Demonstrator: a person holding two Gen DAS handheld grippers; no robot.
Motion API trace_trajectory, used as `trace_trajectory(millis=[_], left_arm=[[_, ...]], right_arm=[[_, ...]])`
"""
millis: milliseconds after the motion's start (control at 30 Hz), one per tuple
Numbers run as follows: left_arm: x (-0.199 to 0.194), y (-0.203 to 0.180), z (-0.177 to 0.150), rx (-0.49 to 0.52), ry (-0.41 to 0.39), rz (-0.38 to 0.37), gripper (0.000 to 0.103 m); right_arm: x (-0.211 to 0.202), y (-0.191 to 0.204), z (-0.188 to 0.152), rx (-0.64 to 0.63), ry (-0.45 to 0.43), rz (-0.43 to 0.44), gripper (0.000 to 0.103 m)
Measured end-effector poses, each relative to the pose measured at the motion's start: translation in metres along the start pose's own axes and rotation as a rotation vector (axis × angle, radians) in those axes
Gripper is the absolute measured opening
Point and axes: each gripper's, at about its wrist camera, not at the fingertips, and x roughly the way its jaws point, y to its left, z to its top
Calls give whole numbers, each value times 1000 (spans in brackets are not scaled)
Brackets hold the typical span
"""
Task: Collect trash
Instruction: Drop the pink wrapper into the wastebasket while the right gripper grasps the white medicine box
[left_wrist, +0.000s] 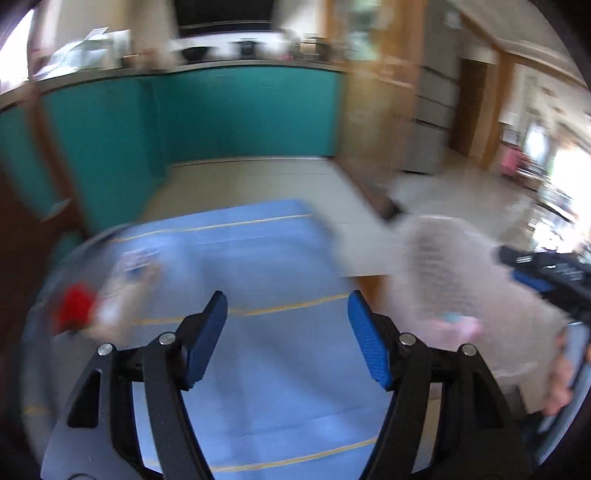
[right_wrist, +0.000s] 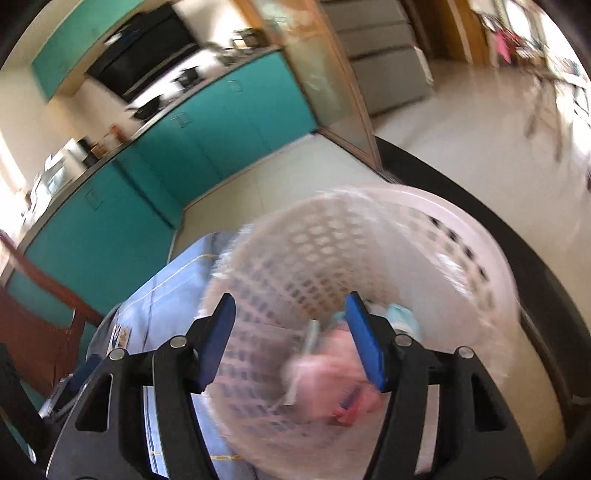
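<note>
Hovering over the white basket (right_wrist: 369, 251), the right tongs (right_wrist: 290, 310) stand apart and empty; the left tongs (left_wrist: 288, 306), also apart, should slow toward the red scrap (left_wrist: 75, 302) at nine o'clock on the worktop (left_wrist: 258, 387).

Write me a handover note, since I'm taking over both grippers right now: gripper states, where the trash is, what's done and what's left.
Left gripper: open, empty, over the blue tablecloth.
Right gripper: open, empty, above the white mesh wastebasket.
Done: pink and blue trash lies in the wastebasket.
Left: a red item and blurred scraps remain on the cloth, at the left in the left wrist view.
</note>
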Motion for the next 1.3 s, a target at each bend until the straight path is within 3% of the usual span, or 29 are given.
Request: trace_trajectory(millis=[167, 267, 333, 533, 700, 833, 1000, 1167, 1233, 1300], left_arm=[[-15, 57, -25, -29, 35, 125, 56], [-32, 78, -38, -30, 24, 169, 47], [-45, 90, -50, -41, 24, 177, 46], [-69, 114, -83, -43, 61, 155, 46], [-79, 130, -102, -53, 93, 164, 46], [-87, 139, -106, -59, 79, 163, 46], [-83, 154, -96, -58, 58, 189, 46], [-55, 162, -70, -70, 81, 226, 46], [-41, 163, -56, -80, 98, 225, 46], [-25, 166, -40, -84, 109, 219, 46]], right_arm=[[23, 64, -12, -186, 47, 68, 61], [52, 115, -22, -270, 141, 152, 61], [74, 152, -29, -299, 217, 216, 61], [148, 267, -58, -390, 367, 295, 61], [199, 319, -82, -416, 407, 254, 61], [224, 342, -95, -467, 396, 179, 61], [216, 351, -104, -585, 364, 141, 62], [203, 333, -94, -642, 430, 162, 55], [197, 318, -87, -642, 476, 165, 45], [187, 297, -80, -661, 490, 140, 45]])
